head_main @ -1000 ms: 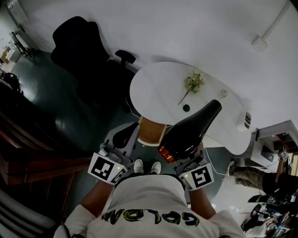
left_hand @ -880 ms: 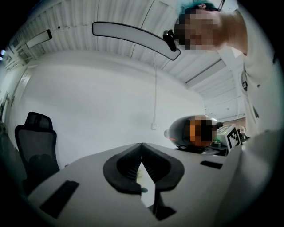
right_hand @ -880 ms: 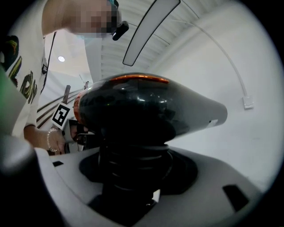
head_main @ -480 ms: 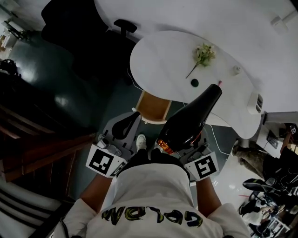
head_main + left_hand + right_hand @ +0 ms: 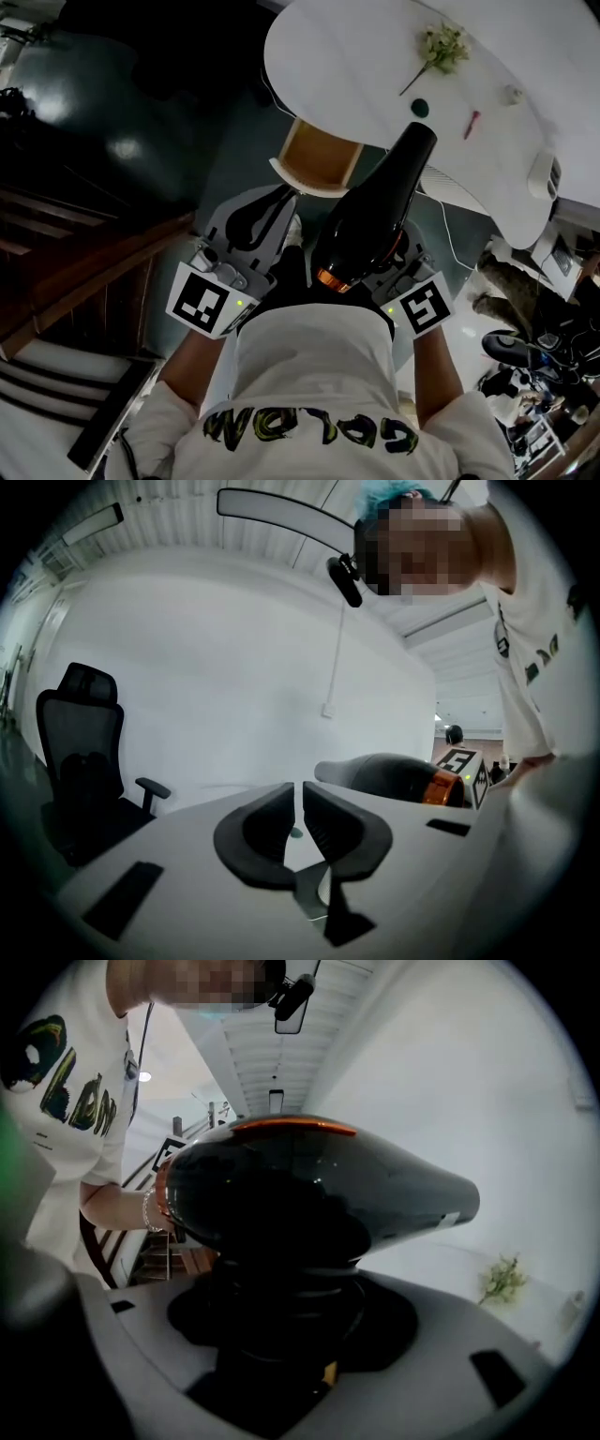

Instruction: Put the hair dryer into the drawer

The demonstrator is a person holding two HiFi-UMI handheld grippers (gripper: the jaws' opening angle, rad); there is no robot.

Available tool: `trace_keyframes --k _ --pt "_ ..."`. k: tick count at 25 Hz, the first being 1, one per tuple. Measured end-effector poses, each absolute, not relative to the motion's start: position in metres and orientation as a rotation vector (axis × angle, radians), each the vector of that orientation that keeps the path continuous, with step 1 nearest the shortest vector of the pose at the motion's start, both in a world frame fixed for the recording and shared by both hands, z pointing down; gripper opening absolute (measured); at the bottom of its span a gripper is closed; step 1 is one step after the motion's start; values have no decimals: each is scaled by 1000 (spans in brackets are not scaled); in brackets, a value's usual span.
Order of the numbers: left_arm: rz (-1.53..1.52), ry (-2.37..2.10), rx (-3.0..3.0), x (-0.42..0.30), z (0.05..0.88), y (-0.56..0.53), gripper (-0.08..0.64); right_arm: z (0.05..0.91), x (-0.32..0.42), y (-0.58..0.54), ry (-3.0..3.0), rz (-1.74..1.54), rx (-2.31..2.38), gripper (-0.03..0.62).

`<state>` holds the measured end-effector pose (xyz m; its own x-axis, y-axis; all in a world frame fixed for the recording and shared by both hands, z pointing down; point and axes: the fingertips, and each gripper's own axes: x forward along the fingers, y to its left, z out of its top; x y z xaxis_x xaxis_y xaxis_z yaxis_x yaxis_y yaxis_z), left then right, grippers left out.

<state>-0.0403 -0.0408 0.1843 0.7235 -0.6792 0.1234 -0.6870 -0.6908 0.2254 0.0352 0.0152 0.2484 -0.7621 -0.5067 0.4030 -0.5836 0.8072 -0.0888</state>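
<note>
Gripping hair dryer: right tool; left tool pressed together; white table, dark floor below.

The white table carries a flower sprig, a small dark disc (perhaps a cap) and a pink stick.

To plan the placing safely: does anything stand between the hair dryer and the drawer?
Nothing visible does. The hair dryer, held in the right claw, hangs close beside the wooden drawer, which looks empty. The white table covers only the drawer's far edge.
</note>
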Motion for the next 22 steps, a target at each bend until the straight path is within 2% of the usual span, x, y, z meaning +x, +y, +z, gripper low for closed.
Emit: trace_keyframes --k 11,17,22 --pt "116 -994 2567 -46 266 -31 40 335 11 40 -2555 417 486 291" --pt "160 -942 2536 -15 305 -45 48 378 30 41 -2530 557 293 291" --pt "174 -918 2512 -48 334 -34 60 411 -9 64 -2461 654 137 291"
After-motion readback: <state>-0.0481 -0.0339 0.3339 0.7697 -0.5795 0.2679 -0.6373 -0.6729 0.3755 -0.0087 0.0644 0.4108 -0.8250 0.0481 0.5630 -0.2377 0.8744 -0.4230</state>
